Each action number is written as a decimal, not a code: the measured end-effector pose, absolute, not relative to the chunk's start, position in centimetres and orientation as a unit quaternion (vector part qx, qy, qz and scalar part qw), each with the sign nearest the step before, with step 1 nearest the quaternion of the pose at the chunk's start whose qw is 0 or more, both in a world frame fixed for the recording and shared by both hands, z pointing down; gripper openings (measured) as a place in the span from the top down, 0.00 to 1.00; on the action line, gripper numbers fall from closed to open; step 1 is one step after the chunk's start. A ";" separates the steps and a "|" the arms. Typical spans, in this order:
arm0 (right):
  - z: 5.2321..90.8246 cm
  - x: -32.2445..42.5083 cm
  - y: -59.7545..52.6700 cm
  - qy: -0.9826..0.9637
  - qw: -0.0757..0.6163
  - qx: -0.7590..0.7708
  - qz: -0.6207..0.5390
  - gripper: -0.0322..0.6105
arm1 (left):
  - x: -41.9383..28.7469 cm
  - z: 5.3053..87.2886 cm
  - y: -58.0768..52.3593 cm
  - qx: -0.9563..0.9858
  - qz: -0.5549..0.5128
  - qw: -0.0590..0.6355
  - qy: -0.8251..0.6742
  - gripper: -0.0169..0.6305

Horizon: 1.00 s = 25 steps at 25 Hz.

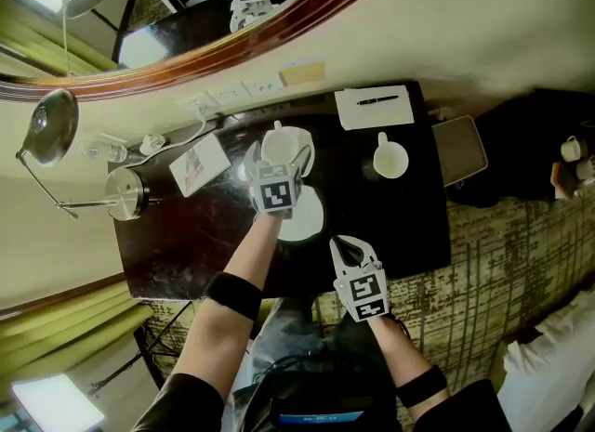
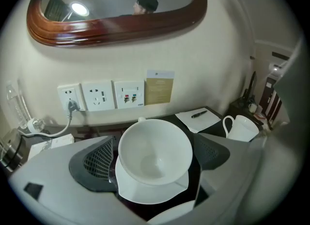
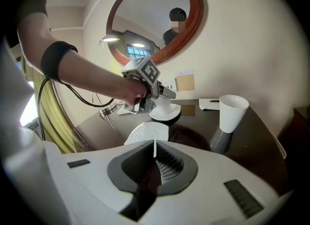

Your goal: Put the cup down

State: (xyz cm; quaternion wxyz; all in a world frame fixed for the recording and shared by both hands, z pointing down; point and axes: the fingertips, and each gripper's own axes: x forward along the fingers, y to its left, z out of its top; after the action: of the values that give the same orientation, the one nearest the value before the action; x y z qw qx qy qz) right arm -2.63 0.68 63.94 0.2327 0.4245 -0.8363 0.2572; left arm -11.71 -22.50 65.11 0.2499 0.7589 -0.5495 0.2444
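The white cup (image 2: 155, 149) sits upright on its saucer (image 2: 150, 194) between my left gripper's (image 1: 277, 168) wide-open jaws, pads not pressing it. My right gripper (image 1: 346, 246) hangs closed and empty over the glossy dark desk (image 1: 400, 226), near a bare second saucer (image 1: 305, 221). Wall sockets (image 2: 99, 96) and a wood-framed oval mirror (image 2: 116, 28) stand behind, with patterned carpet (image 1: 502, 235) beside the desk.

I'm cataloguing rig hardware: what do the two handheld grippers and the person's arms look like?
Both the left gripper and the right gripper have pale grey bodies, dark grey mesh-textured pads and a cube of black-and-white square markers. Each forearm wears a black band; a black cable loops below the left arm.
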 end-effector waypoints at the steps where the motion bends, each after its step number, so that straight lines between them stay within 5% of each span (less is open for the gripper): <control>1: 63.9 -2.4 0.7 -0.835 0.233 0.426 0.258 0.90 | -11.5 65.4 -22.6 0.759 0.249 0.249 -0.547 0.16; 6: 64.0 -1.6 0.5 -0.831 0.235 0.433 0.258 0.90 | -11.2 66.5 -23.2 0.760 0.265 0.242 -0.542 0.17; 8: 64.0 -1.5 0.4 -0.831 0.233 0.434 0.259 0.90 | -11.4 66.3 -23.3 0.763 0.267 0.234 -0.541 0.28; 25: 62.2 -4.4 0.6 -0.853 0.247 0.393 0.240 0.90 | -15.1 61.8 -19.2 0.775 0.242 0.211 -0.544 0.29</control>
State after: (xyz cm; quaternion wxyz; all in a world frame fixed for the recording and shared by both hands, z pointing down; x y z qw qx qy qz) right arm -4.39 0.56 62.18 0.2468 0.3935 -0.8526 0.2396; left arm -15.14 -19.17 61.78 0.2106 0.7750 -0.5444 0.2420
